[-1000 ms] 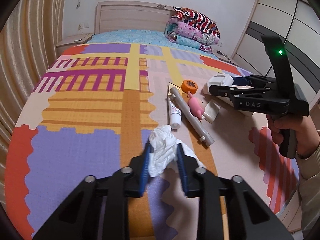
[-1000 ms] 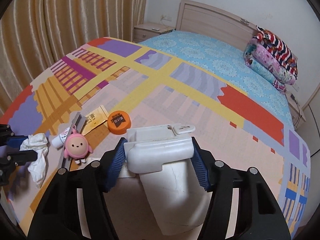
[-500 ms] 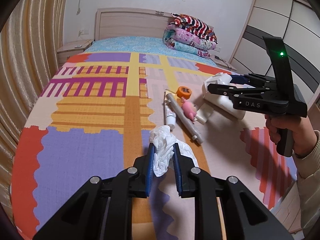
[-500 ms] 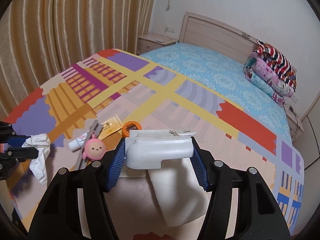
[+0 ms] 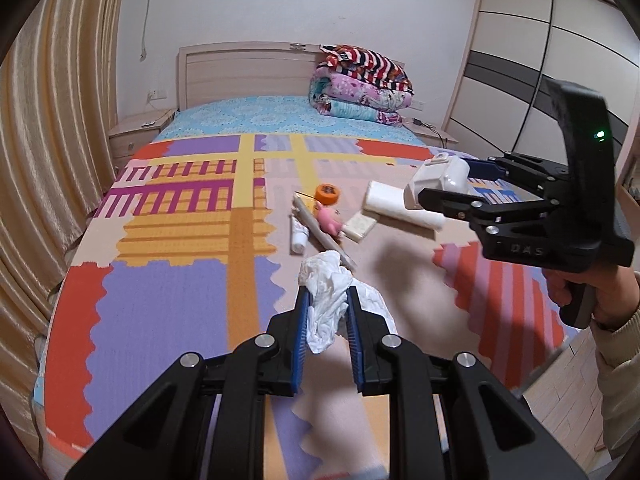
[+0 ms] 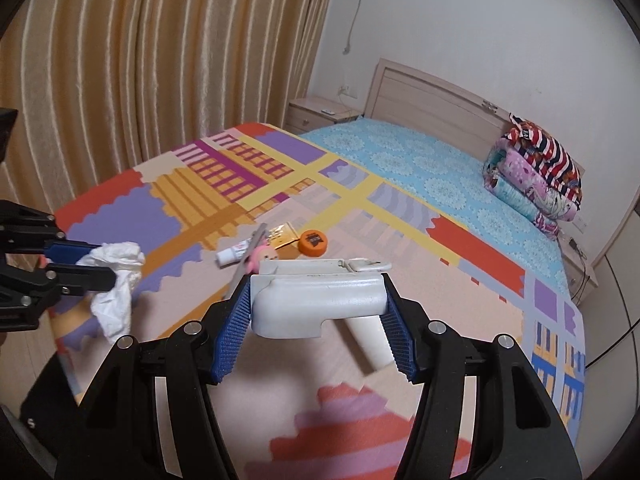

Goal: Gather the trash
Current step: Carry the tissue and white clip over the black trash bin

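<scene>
My left gripper [image 5: 326,312] is shut on a crumpled white tissue [image 5: 326,300] and holds it above the colourful mat [image 5: 168,304]; the tissue also shows in the right wrist view [image 6: 116,280]. My right gripper [image 6: 318,304] is shut on the handle of a white plastic jug [image 6: 320,300], lifted off the mat; it also shows in the left wrist view [image 5: 440,180]. On the mat lie an orange cap [image 5: 327,193], a white tube [image 5: 299,236], a grey stick [image 5: 316,228], a pink toy figure [image 5: 330,219] and a pale small packet [image 5: 360,227].
The mat covers the near end of a bed [image 5: 280,116] with folded quilts [image 5: 360,84] at its head. Curtains [image 5: 48,140] hang at the left, a wardrobe [image 5: 540,80] stands at the right. A yellow sachet [image 6: 282,236] lies by the cap.
Both grippers have risen and pulled back from the mat. The left gripper closed on the tissue and lifted it. The jug hangs higher in the right gripper.
</scene>
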Available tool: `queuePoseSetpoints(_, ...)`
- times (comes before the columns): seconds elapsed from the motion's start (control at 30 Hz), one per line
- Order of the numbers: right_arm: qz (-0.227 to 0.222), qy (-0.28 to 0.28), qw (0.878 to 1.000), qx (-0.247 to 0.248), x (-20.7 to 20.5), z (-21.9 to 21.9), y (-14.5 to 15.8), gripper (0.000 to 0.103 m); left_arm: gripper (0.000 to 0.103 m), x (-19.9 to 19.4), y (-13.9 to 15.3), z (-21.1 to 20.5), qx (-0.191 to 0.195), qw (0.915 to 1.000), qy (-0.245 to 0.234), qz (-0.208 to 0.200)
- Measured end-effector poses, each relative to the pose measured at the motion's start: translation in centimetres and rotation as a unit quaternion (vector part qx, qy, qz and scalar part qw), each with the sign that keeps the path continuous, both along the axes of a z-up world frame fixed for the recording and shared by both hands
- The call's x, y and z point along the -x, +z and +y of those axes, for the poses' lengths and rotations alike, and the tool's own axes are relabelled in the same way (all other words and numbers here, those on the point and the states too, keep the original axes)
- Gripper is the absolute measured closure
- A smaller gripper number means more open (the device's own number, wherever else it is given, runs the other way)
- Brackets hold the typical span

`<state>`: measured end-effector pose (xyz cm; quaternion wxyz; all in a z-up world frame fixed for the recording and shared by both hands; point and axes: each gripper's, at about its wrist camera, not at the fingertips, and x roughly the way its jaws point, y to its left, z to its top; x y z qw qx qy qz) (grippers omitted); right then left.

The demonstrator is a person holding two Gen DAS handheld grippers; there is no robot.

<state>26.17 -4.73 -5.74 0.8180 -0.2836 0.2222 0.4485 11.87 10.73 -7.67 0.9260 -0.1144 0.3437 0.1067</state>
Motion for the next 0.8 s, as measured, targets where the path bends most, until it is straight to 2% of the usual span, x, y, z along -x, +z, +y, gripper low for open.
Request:
queuePoseSetpoints(0.23,0.001,0.003,1.0,-0.016,4.0,-3.5,-0.2,0.042,0.086,2.8,0.2,-3.5,-0.009,0.9996,-0.023,-0.011)
queuePoseSetpoints(0.33,0.003,-0.003,1.0,-0.026,6.1,-5.3,-0.5,0.042,0.086,3.7,-0.2,-5.2,-0.025,0.9988,-0.043,0.0)
queuePoseSetpoints(0.6,0.014,0.0,1.0,-0.024,11.3,-8.7,-2.5,0.042,0.086,6.9,-0.4,-8.8,-0.016,0.995,-0.098,-0.007)
queuePoseSetpoints(0.8,0.038,0.001,0.999,-0.023,13.9,-10.8,-4.7,0.042,0.086,8.8,-2.1,-11.4,-0.021,0.9907,-0.133,0.022)
